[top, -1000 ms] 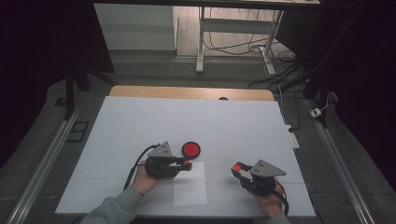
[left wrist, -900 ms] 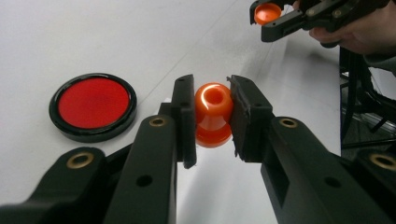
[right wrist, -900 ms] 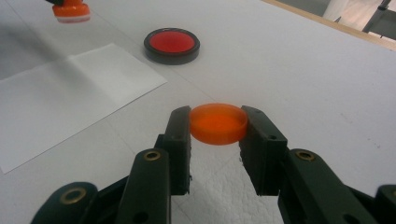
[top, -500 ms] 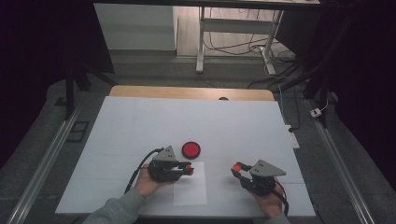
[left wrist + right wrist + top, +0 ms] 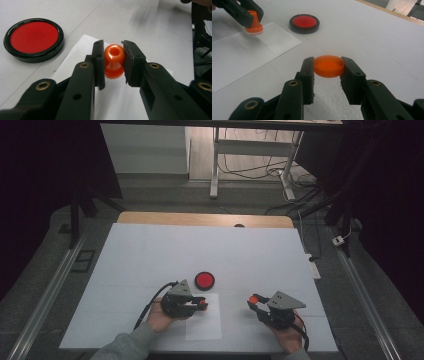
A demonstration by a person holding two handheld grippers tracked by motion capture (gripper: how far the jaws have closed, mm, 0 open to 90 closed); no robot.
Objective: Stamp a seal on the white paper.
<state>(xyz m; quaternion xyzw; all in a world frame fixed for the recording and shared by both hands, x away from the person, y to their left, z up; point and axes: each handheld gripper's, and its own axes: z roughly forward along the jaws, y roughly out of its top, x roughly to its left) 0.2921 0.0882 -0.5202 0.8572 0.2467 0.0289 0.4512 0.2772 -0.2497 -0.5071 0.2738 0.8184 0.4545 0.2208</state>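
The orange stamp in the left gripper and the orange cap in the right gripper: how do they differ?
The orange stamp is tall, with a knob-shaped handle and a flared base; the orange cap is a flat, shallow disc. The stamp sits over the white paper, near the red ink pad; the cap sits over bare table. The stamp's knob has a hole on top; the cap's top is plain. Both are orange plastic, each clamped between black jaws.

White table (image 5: 150, 250), desk frame (image 5: 250, 150) behind.

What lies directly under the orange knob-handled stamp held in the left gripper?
Under the orange knob-handled stamp, clamped by the left gripper, lies a white paper sheet on the table. The stamp's base hides the paper beneath it, so any imprint cannot be seen.
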